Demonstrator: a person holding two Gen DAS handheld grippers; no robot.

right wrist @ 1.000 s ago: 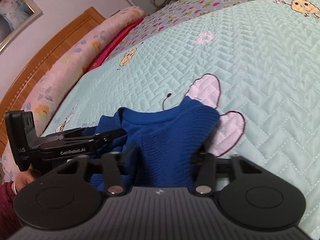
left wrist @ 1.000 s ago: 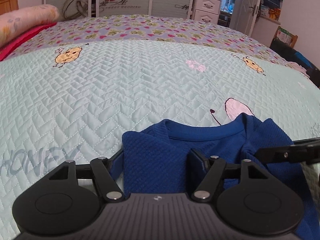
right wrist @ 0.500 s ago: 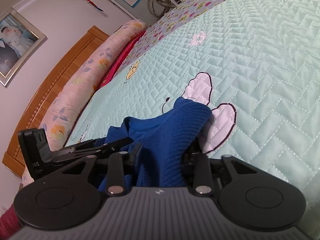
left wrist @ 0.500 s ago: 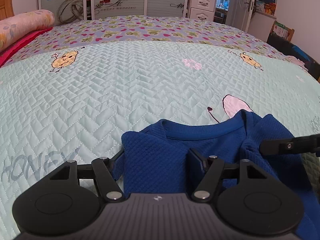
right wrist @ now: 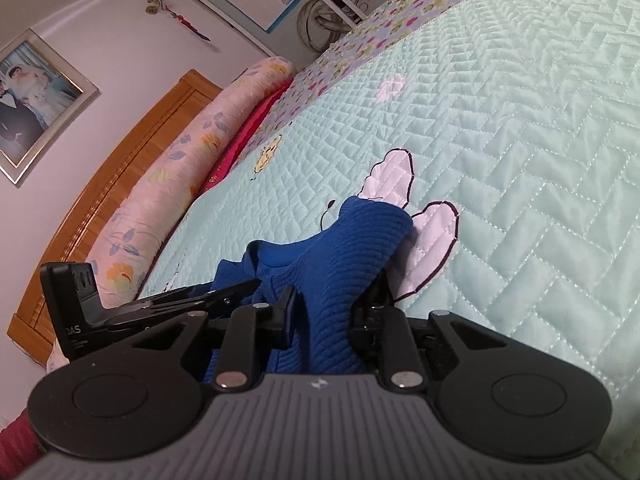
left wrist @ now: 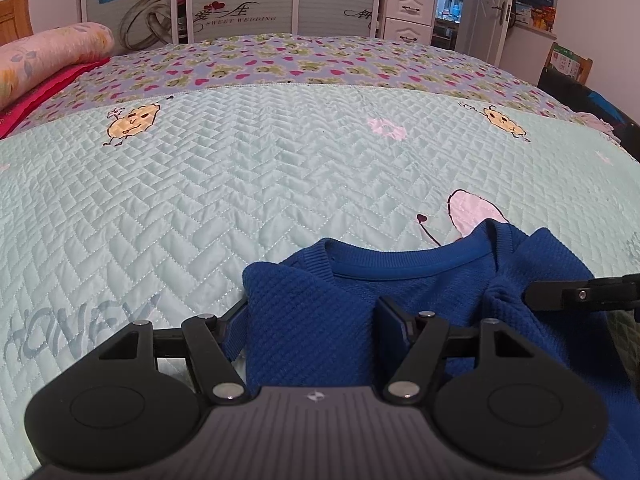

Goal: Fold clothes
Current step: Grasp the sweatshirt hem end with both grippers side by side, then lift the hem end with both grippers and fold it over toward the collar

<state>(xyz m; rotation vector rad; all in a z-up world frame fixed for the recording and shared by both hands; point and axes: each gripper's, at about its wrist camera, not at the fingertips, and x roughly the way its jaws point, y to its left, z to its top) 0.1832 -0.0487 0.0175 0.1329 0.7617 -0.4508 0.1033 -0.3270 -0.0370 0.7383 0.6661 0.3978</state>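
Blue waffle-knit sweater (left wrist: 400, 292) with ribbed round collar, lain on the near part of a pale-green quilted bedspread (left wrist: 256, 184), neckline turned away from both cameras. Left tongs (left wrist: 312, 320) clenched on a thick fold of the sweater's left shoulder, fabric bunched between the two black fingers (left wrist: 390, 326). Right tongs (right wrist: 332, 304) likewise clenched on a raised fold of the right shoulder, cloth humped up and forward over the fingers toward a pink heart-shaped appliqué (right wrist: 424, 240) on the bedspread. Tip of the right tongs seen at the right edge of the left wrist view (left wrist: 580, 292), pressed into the knit just beside the collar; body of the left tongs seen at lower left of the right wrist view (right wrist: 160, 308). Long pink floral bolster (right wrist: 192, 176) laid along an orange wooden headboard (right wrist: 112, 192), well apart from the sweater. Framed wedding photograph (right wrist: 32, 104) hung on the wall above the headboard.
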